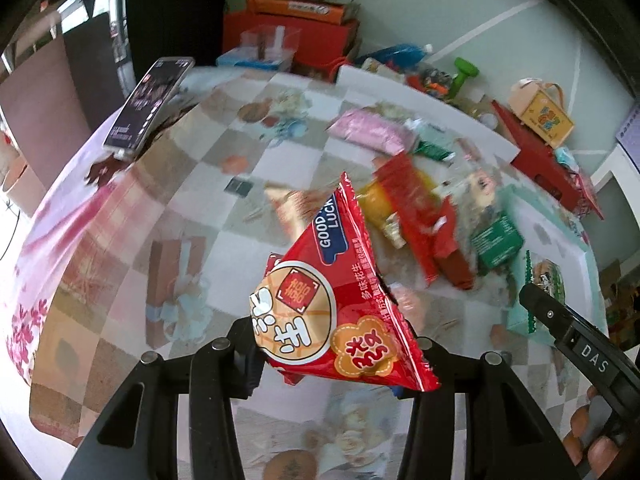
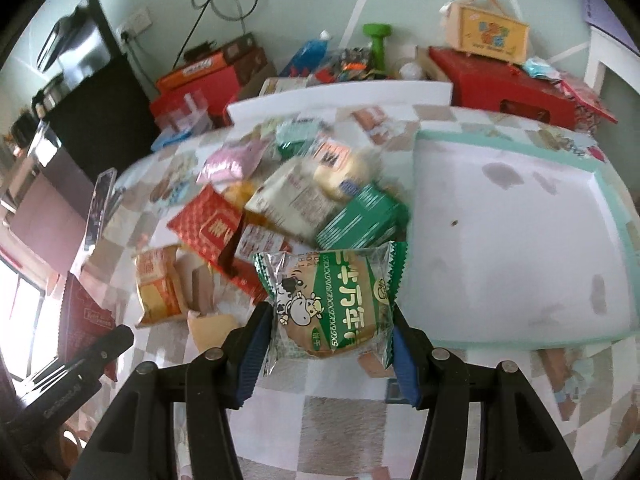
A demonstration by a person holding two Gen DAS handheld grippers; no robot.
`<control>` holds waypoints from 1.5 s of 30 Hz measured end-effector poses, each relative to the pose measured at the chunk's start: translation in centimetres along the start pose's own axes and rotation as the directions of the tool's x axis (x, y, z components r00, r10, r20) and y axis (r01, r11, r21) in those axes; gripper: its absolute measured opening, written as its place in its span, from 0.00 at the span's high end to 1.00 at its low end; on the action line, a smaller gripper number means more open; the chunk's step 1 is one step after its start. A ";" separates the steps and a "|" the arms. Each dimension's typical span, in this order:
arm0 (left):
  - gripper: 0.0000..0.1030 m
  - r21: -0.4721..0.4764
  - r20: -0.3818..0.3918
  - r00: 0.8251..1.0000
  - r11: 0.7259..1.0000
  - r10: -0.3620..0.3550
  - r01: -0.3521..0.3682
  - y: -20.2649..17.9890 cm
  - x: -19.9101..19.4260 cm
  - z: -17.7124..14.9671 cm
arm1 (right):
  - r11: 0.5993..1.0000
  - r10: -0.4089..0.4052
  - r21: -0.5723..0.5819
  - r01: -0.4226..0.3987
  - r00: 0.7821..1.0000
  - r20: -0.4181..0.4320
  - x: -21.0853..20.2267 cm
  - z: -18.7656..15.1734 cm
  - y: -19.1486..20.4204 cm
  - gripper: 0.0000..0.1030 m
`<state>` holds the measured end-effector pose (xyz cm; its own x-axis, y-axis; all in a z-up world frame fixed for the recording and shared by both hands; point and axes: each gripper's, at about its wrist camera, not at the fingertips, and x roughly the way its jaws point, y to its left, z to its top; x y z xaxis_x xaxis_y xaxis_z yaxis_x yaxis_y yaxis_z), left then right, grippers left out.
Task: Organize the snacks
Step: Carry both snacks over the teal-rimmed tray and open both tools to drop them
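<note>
In the left wrist view my left gripper (image 1: pixel 334 344) is shut on a red triangular peanut packet (image 1: pixel 336 296), which hangs above the checked tablecloth. In the right wrist view my right gripper (image 2: pixel 328 344) is shut on a green and clear wrapped cake with a cow drawing (image 2: pixel 330 304), its blue pads (image 2: pixel 256 356) pressing both sides. The same cake (image 1: pixel 546 280) and the right gripper's finger (image 1: pixel 560 316) show at the right of the left view. A pile of snack packets (image 2: pixel 296 200) lies on the table behind the cake; the same snack pile (image 1: pixel 432 216) lies right of the peanut packet.
A white tray with a mint rim (image 2: pixel 612 200) lies to the right of the pile. A phone (image 1: pixel 146 110) leans on a stand at the far left. Red boxes (image 2: pixel 508 84), a green dumbbell (image 2: pixel 376 38) and a small carry box (image 2: pixel 490 32) crowd the table's back edge.
</note>
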<state>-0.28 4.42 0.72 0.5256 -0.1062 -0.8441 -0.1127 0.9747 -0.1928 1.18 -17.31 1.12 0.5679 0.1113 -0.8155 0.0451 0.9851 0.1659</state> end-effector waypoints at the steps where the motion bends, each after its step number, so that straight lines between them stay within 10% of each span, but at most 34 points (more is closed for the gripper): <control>1: 0.53 0.006 0.003 1.000 1.000 -0.006 0.006 -0.4 -0.1 0.2 | 1.000 -0.003 0.013 0.003 1.000 0.005 -0.3 0.2 -0.4 0.43; 13: 0.53 0.153 0.034 0.994 0.983 -0.103 0.097 -8.5 -1.7 2.9 | 0.969 -0.127 0.221 0.112 0.990 0.056 -3.4 2.8 -7.7 0.43; 26: 0.53 0.410 -0.074 0.986 0.896 -0.152 0.169 -22.7 3.0 2.7 | 0.837 -0.377 0.430 0.338 0.926 0.006 -4.5 1.9 -19.9 0.43; 37: 0.49 0.508 -0.143 0.974 0.832 -0.174 0.223 -30.4 7.9 0.9 | 0.779 -0.391 0.514 0.359 0.919 -0.049 -2.9 -0.1 -24.4 0.43; 39: 0.30 0.511 -0.142 0.976 0.832 -0.164 0.215 -30.8 8.2 0.6 | 0.776 -0.382 0.524 0.351 0.923 -0.052 -2.7 -0.3 -24.8 0.43; 45: 0.27 0.477 -0.128 0.982 0.859 -0.140 0.185 -29.3 7.3 0.6 | 0.779 -0.342 0.549 0.303 0.939 -0.034 -2.6 -0.5 -25.0 0.41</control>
<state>7.38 -24.77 0.50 0.4241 -0.2661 -0.8656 0.4024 0.9117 -0.0832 -1.82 -42.19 -1.19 0.4902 -0.2278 -0.8413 0.6584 0.7293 0.1862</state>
